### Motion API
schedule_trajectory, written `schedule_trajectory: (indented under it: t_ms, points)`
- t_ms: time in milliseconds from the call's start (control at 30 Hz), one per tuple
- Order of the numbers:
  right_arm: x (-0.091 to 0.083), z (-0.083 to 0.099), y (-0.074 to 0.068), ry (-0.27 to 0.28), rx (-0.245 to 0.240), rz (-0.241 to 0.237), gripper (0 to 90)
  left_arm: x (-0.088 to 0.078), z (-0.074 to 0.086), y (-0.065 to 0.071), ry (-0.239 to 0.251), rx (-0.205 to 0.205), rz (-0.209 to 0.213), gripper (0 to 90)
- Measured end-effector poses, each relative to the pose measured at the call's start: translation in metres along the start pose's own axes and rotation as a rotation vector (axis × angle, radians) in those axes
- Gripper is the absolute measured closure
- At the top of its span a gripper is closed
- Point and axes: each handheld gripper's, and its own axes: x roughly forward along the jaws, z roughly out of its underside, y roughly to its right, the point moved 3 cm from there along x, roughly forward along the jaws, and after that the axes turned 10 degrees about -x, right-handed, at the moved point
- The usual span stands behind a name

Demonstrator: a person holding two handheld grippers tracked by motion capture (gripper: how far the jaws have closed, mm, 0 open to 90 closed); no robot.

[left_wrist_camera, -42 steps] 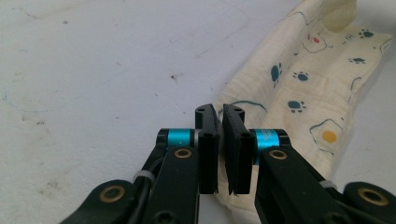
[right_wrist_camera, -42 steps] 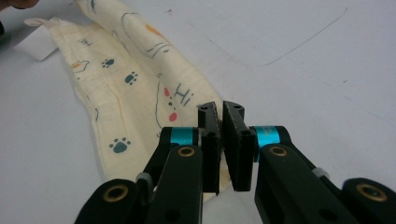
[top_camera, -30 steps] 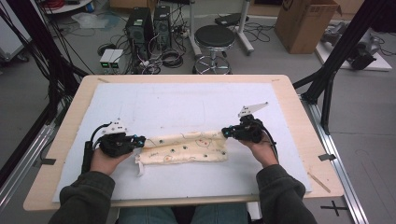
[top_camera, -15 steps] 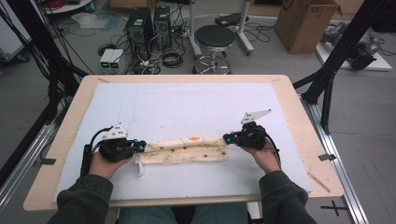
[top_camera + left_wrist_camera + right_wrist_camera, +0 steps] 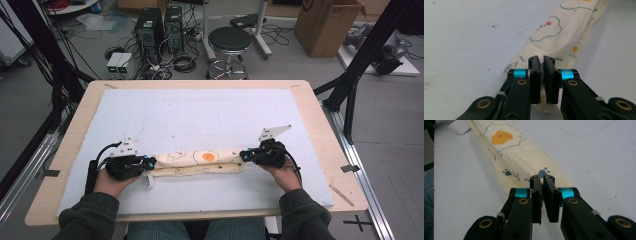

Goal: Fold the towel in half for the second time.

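Cloth (image 5: 200, 162) now folded narrower near table's (image 5: 310, 110) front edge; left gripper (image 5: 148, 164) and right gripper (image 5: 243, 156) both pinch its ends; more folding likely left.

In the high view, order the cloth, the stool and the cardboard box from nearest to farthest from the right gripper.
From the right gripper:
1. Cloth: in its jaws, stretching toward the left gripper.
2. Stool: on the floor beyond the table's far edge.
3. Cardboard box: far right, on the floor.
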Motion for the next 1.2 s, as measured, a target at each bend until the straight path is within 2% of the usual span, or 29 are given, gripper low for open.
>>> schedule_trajectory:
  t_ms: [267, 467, 567, 867, 1033, 1200]
  points:
    - [0.003, 0.006, -0.005, -0.019, -0.008, -0.015, 85.3, 0.001, 0.007, 0.003, -0.026, 0.013, 0.004, 83.9]
    - [0.006, 0.011, -0.01, -0.051, -0.014, -0.025, 85.1, 0.0, 0.015, 0.003, -0.029, 0.006, 0.003, 83.7]
    - [0.007, 0.012, -0.012, -0.054, -0.023, -0.027, 85.1, 0.001, 0.016, 0.004, -0.033, 0.012, -0.003, 83.7]
    - [0.008, 0.018, -0.015, -0.047, -0.005, -0.026, 83.1, 0.002, 0.022, 0.003, -0.034, 0.014, -0.006, 82.1]
    - [0.007, 0.02, -0.017, -0.029, 0.008, -0.027, 75.9, 0.0, 0.023, 0.003, -0.035, 0.0, 0.005, 75.6]
    - [0.003, 0.019, -0.018, -0.003, 0.018, -0.025, 67.7, -0.002, 0.023, 0.004, -0.027, -0.014, -0.008, 65.0]
